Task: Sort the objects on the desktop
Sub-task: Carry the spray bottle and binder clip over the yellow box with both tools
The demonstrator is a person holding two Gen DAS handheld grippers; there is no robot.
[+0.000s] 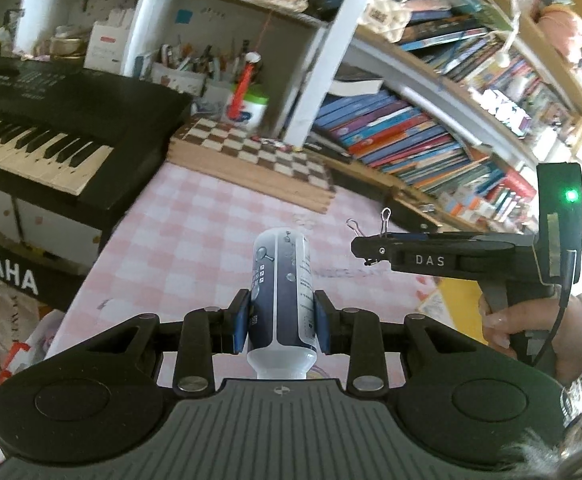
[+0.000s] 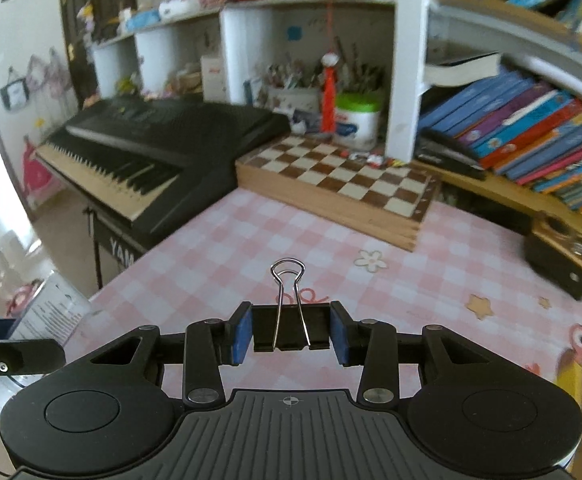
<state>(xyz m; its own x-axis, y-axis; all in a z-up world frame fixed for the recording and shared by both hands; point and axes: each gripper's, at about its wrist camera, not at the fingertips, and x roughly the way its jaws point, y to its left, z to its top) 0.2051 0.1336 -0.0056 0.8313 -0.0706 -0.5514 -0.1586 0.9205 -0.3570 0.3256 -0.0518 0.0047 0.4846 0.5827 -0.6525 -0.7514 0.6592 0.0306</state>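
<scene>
- Pink-checked cloth covered the table (image 2: 219,248); chessboard (image 2: 339,176) lay at its far edge.
- Left gripper (image 1: 281,322): fingers clamped on a white-and-navy bottle (image 1: 283,280), held above the table on the near side of the chessboard, cap toward the camera.
- Right gripper (image 2: 289,328): fingers clamped on a black binder clip (image 2: 289,326), wire handles pointing toward the chessboard.
- Keyboard (image 2: 151,148) stood left of the chessboard.

chessboard (image 2: 339,184) behind tablecloth (image 2: 251,240), keyboard (image 2: 151,152) left, books (image 2: 531,136) right
</scene>
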